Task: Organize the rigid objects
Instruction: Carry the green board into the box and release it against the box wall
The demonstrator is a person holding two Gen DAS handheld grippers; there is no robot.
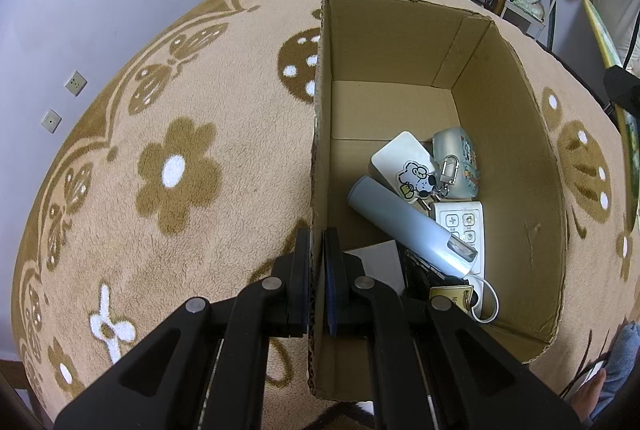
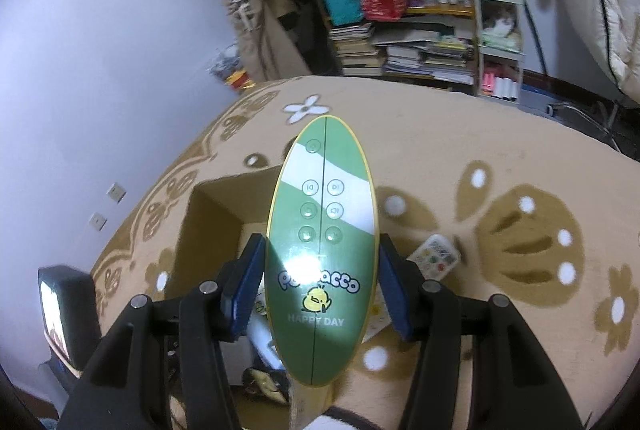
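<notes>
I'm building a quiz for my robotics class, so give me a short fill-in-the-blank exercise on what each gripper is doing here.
1. The left gripper is clamped on the wall of the ____ box.
2. The right gripper holds a green oval ____.
3. The blue bottle lies ____ the box.
4. A white remote lies on the ____ outside the box.

Missing words: cardboard; speaker; inside; blanket

Cardboard, plush cloth, glossy and matt plastic

The cardboard box (image 1: pixel 516 190) is matt brown, its cut edge showing rough corrugation. The carpet (image 1: pixel 180 170) is fuzzy, deep-piled cloth. The green oval speaker (image 2: pixel 322 250) is smooth glossy plastic with a bright glare. The pale blue bottle (image 1: pixel 400 222) looks satin-smooth. The left claw (image 1: pixel 318 250) is matt black plastic with blue pads (image 2: pixel 394 294) and metal pins.
</notes>
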